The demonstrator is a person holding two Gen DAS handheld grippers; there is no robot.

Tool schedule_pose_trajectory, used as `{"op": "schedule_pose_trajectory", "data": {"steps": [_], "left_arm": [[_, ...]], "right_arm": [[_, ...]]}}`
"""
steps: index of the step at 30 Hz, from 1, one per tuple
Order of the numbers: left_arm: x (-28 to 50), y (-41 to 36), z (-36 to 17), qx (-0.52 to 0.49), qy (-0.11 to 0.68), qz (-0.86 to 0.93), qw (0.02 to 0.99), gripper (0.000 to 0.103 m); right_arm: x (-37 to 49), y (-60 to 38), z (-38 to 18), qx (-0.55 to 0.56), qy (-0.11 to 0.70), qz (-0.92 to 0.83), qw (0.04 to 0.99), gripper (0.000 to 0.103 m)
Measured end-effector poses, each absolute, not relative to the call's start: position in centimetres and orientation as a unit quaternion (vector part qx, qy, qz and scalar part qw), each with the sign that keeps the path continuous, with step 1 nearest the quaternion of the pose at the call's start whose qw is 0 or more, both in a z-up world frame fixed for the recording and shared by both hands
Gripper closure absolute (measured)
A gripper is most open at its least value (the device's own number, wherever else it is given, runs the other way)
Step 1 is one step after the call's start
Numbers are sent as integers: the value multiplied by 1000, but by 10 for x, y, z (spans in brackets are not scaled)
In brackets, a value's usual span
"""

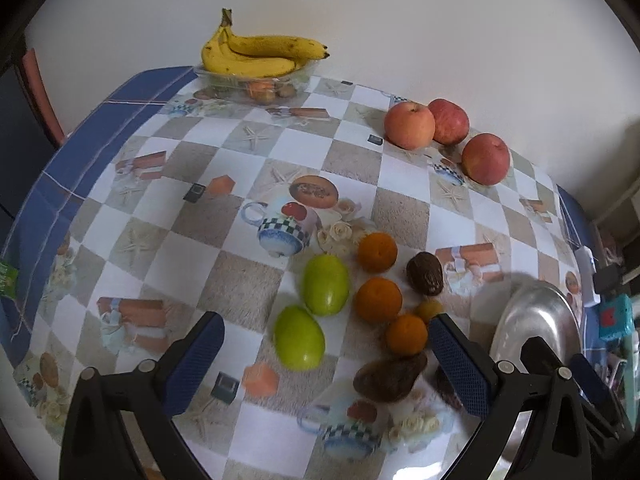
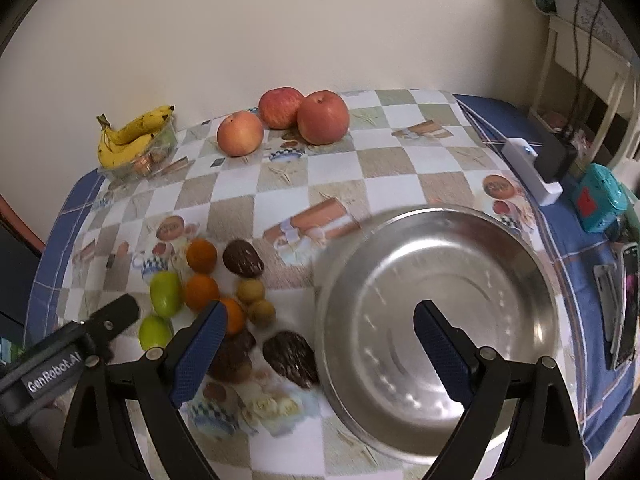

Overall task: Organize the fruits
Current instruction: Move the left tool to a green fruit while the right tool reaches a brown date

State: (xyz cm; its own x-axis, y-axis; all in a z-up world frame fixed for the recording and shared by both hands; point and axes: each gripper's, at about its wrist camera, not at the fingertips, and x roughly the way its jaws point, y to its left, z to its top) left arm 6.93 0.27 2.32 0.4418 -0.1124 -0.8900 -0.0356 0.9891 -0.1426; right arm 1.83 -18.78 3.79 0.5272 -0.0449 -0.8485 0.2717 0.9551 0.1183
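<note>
A cluster of small fruits lies on the checkered tablecloth: two green fruits [image 1: 325, 290], three oranges [image 1: 378, 299], dark brown fruits [image 1: 425, 273] and small tan ones [image 2: 251, 291]. Three red apples [image 1: 409, 125] sit at the far edge. A steel bowl [image 2: 472, 240] stands empty at the right. My left gripper [image 1: 328, 344] is open above the cluster, holding nothing. My right gripper [image 2: 320, 324] is open over the bowl's left rim, holding nothing. The left gripper also shows in the right wrist view [image 2: 116, 316].
Bananas [image 1: 256, 54] lie on a clear plastic tray [image 1: 224, 76] of small fruits at the far left. A white device [image 2: 532, 168], a teal box [image 2: 600, 196] and phones [image 2: 624, 304] lie along the right edge. A wall stands behind the table.
</note>
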Motion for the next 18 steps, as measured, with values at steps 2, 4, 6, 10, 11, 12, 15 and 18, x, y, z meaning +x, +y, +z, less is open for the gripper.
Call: {"op": "schedule_pose_trajectory", "data": {"steps": [2,4,6,10,11,12,15,18], "left_arm": [[79,3,15,-75,538,-23,839,0],[87,6,7,-84,546,-20,833,0],[94,9,0,-87,552,-21,829,0],[97,22,-8,-105,557,-18,823,1],[96,23,-7,-105,556,-16,824,1],[96,25,-7,-106,555,-17,825,1],[94,27,-6,-109,555,-26,824,3],[91,26,-9,-110,563,-29,819,10]], "right_arm": [[26,-190,34,123,480,-91,864,9],[36,-193,27,128,484,-88,861,9],[45,-195,20,133,489,-86,858,9],[56,-194,10,133,496,-74,855,9],[57,-192,8,128,497,-71,855,9],[57,-189,8,120,498,-66,856,9],[55,-181,10,106,494,-48,861,10],[52,-173,11,98,496,-27,862,14]]}}
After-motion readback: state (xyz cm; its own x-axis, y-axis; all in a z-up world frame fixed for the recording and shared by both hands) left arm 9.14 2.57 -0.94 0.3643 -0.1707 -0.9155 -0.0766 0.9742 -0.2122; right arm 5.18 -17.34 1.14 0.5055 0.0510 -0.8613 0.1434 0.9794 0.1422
